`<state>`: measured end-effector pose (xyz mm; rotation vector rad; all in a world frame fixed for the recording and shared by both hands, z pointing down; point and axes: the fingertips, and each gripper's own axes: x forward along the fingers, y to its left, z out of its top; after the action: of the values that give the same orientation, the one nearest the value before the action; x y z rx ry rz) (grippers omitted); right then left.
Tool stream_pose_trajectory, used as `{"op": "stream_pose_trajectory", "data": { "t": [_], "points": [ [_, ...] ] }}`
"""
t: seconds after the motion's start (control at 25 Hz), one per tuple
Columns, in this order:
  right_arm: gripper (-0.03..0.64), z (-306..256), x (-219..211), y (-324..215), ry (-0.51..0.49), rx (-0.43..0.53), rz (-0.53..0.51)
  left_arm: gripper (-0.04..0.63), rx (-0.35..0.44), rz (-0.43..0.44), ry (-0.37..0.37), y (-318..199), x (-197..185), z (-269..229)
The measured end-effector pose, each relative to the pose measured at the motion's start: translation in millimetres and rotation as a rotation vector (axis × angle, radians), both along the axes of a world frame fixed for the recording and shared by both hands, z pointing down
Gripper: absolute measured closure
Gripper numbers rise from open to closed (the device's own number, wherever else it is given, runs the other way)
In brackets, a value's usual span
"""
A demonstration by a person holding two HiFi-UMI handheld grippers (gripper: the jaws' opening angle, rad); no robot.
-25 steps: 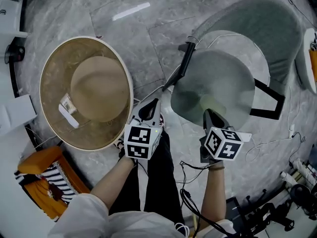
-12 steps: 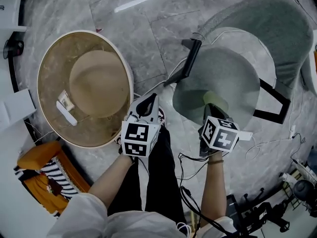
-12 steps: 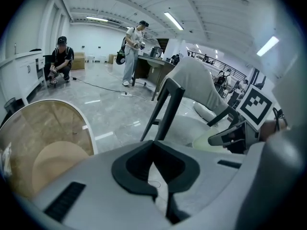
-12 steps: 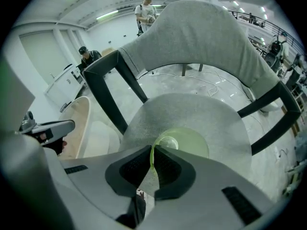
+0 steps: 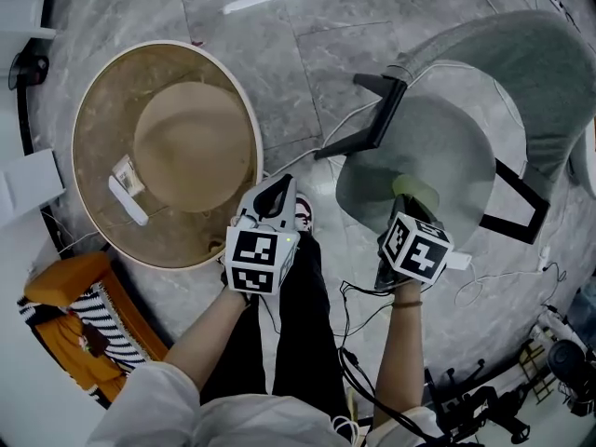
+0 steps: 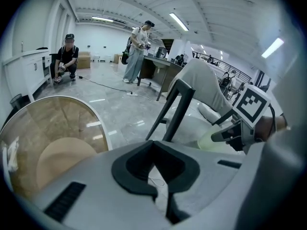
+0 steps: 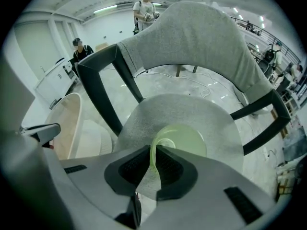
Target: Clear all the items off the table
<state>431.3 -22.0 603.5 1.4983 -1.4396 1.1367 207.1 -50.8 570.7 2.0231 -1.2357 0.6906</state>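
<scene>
Grey marble floor holds a round tan table (image 5: 98, 128) and a grey chair (image 5: 549, 73). On the chair seat sits a pale green bowl (image 7: 180, 138). The right gripper (image 7: 152, 164) pinches its rim, jaws just easing apart. The left gripper (image 6: 154, 162) is clenched, empty.

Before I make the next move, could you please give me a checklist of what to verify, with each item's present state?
1. Right gripper on the pale green bowl: jaws have just been opening, rim between the pads. Ok.
2. Bowl over the grey chair seat: ok.
3. Bowl resting flat on the seat: cannot tell.
4. Left gripper shut and empty: ok.
5. Round glass table cleared: a white label-like piece shows on it. Cannot tell.
</scene>
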Motion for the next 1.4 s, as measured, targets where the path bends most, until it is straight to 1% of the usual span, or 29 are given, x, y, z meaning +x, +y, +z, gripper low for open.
{"op": "stream_pose_trajectory", "data": {
  "t": [0.12,0.2,0.32,0.48,0.8,0.96,1.08,1.16,1.2,1.28,1.4],
  "points": [
    [0.56,-2,-1,-1,0.014,0.018,0.012,0.592,0.0,-0.01,0.004,1,-7,-1],
    [0.51,-2,-3,-1,0.01,0.031,0.018,0.592,0.004,-0.011,0.01,1,-10,-2],
    [0.508,-4,-4,-1,0.013,0.046,0.029,0.592,0.008,-0.01,0.013,1,-14,-4],
    [0.48,-14,-2,-2,0.014,0.088,0.066,0.592,0.014,-0.006,0.015,1,-19,-8],
    [0.48,-38,-5,3,0.055,0.166,0.108,0.592,0.029,-0.01,0.003,6,-40,-28],
    [0.48,-56,-17,0,0.036,0.226,0.114,0.592,0.05,-0.027,-0.007,8,-59,-49],
    [0.494,-76,-38,-11,0.019,0.31,0.061,0.592,0.071,-0.057,-0.013,7,-78,-63],
    [0.535,-87,-53,-17,0.023,0.343,0.035,0.592,0.082,-0.085,-0.017,7,-93,-72],
    [0.554,-92,-59,-20,0.029,0.352,0.032,0.592,0.086,-0.1,-0.019,8,-102,-77],
    [0.569,-105,-74,-25,0.027,0.375,0.032,0.592,0.098,-0.132,-0.023,11,-120,-91],
    [0.584,-132,-105,-37,-0.019,0.429,0.013,0.592,0.124,-0.181,-0.033,15,-152,-117]
  ]
}}
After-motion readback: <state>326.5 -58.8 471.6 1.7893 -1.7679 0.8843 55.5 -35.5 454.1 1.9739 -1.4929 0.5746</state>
